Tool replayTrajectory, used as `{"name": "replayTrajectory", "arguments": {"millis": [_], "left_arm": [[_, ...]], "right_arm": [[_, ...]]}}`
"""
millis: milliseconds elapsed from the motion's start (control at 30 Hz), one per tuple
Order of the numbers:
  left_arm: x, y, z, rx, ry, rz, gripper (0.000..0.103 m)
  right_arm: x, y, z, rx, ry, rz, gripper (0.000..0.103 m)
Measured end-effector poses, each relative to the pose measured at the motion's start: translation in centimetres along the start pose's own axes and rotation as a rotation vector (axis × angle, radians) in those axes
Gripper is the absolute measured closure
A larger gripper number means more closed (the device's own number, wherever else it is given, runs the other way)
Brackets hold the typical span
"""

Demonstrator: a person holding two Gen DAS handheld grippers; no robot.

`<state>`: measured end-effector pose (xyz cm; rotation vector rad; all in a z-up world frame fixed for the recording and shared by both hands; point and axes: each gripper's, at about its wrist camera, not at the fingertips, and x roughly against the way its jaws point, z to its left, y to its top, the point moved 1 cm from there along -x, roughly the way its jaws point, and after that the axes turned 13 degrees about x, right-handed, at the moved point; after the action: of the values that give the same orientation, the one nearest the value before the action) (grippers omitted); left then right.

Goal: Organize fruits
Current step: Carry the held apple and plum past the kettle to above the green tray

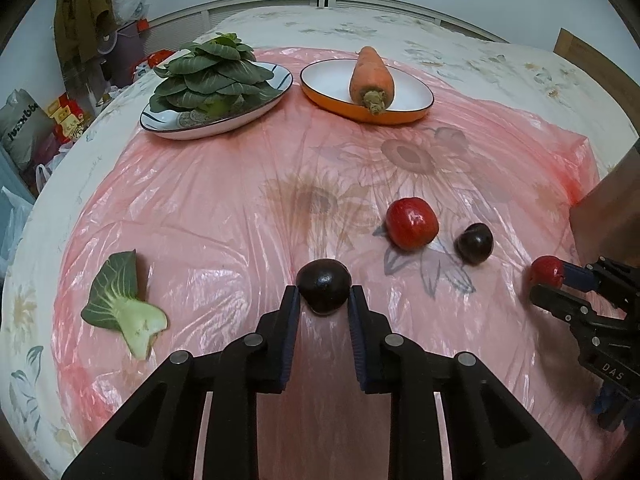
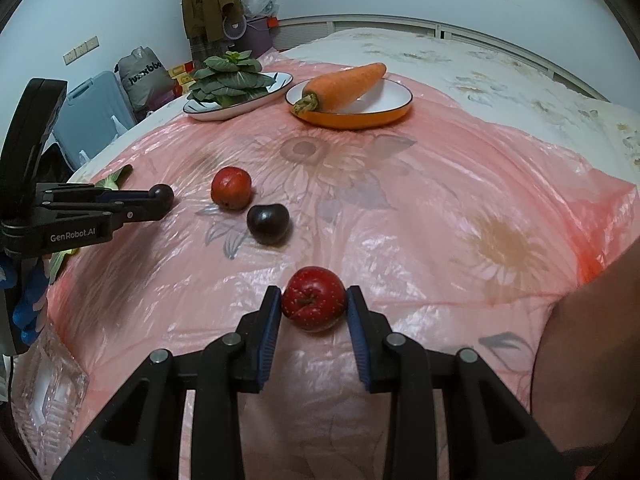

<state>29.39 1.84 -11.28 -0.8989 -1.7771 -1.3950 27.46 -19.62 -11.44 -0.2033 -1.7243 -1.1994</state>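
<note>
My left gripper [image 1: 323,295] is shut on a dark plum [image 1: 324,285], its blue pads pressing both sides; in the right wrist view that same left gripper [image 2: 162,200] holds the dark plum [image 2: 162,195] at the left. My right gripper [image 2: 313,300] is shut on a small red apple [image 2: 313,298]. From the left wrist view the right gripper [image 1: 538,280] shows at the right edge with the red apple [image 1: 546,270]. On the pink plastic sheet between them lie a second red apple [image 1: 412,223] [image 2: 231,188] and a second dark plum [image 1: 475,242] [image 2: 267,218].
At the back stand a white patterned plate [image 1: 168,130] piled with leafy greens [image 1: 208,76] and an orange bowl [image 1: 404,114] holding a carrot [image 1: 371,76]. A loose green leaf [image 1: 120,304] lies front left. A clear glass dish [image 2: 48,384] sits at the near left.
</note>
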Motion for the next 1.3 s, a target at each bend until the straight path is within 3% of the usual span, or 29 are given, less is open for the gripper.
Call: {"name": "replayTrajectory", "arguments": {"millis": [667, 1000, 1300], "left_arm": [[4.4, -1.7, -2.0, -0.042, -0.034, -0.035, 0.083], [8.6, -4.8, -4.5, -0.101, -0.023, -0.089, 0.083], [12.0, -8.0, -7.1, -0.16, -0.058, -0.116, 0.083]], "right_arm": [[3.9, -2.4, 0.7, -0.038, -0.01, -0.016, 0.062], [8.1, -4.7, 2.7, -0.059, -0.027, -0.029, 0.062], [11.7, -6.7, 4.3, -0.092, -0.041, -0.047, 0.062]]}}
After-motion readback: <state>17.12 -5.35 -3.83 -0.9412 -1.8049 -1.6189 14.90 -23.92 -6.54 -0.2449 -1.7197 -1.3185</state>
